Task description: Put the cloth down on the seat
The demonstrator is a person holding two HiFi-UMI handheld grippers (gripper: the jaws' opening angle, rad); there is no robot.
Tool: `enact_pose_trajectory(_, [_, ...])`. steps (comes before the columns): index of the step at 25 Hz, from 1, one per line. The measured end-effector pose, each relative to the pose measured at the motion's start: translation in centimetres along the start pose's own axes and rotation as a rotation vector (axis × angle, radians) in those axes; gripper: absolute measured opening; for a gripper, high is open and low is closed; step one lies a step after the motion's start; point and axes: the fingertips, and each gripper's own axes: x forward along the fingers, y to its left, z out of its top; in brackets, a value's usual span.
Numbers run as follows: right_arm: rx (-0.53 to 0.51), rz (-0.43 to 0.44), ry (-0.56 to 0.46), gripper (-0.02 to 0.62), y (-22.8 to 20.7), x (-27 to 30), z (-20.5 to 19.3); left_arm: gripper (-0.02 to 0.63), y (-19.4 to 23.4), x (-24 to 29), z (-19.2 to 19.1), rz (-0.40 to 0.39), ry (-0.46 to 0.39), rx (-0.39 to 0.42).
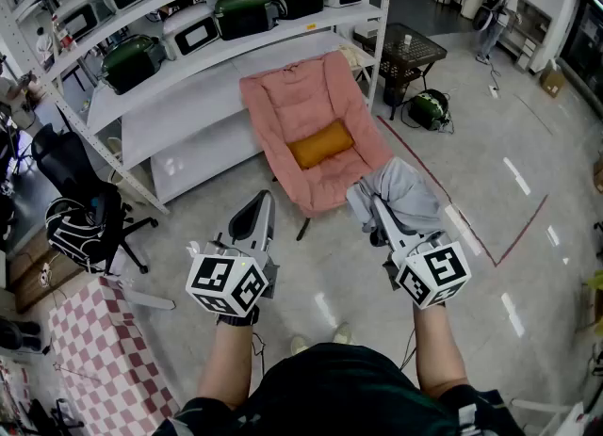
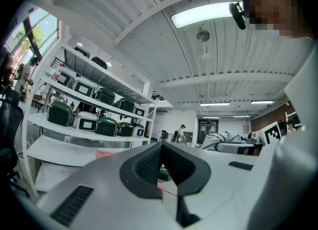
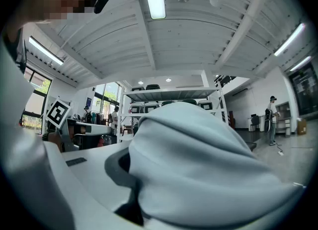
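Note:
A pink folding chair (image 1: 306, 109) stands on the floor ahead of me, with an orange cushion (image 1: 320, 144) on its seat. A grey cloth (image 1: 407, 191) hangs bunched from my right gripper (image 1: 376, 206), which is shut on it just off the seat's front right corner. In the right gripper view the cloth (image 3: 198, 164) drapes over the jaws and hides one of them. My left gripper (image 1: 264, 202) is held level at the seat's front left, apart from it, its jaws shut with nothing between them. In the left gripper view the left gripper (image 2: 160, 148) has its pads pressed together.
White shelving (image 1: 203, 53) with green and white cookers runs behind the chair. A black office chair (image 1: 89, 213) stands at the left and a checkered mat (image 1: 99, 349) lies at the lower left. A black mesh table (image 1: 407, 51) and a green appliance (image 1: 429, 107) sit at the back right. A person (image 1: 497, 12) stands far off.

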Motion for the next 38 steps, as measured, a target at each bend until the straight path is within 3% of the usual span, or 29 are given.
enact_pose_trajectory(10, [-0.006, 0.003, -0.003, 0.089, -0.3, 0.0, -0.2, 0.006, -0.5, 0.6, -0.4, -0.011, 0.007, 0.005])
enact_pose_trajectory(15, [0.04, 0.006, -0.017, 0.091, -0.9, -0.3, 0.5, 0.006, -1.1, 1.0, -0.1, -0.016, 0.01, 0.006])
enact_pose_trajectory(38, [0.071, -0.002, -0.063, 0.089, -8.4, -3.8, 0.4, 0.006, -6.4, 5.3, -0.7, -0.001, 0.015, 0.058])
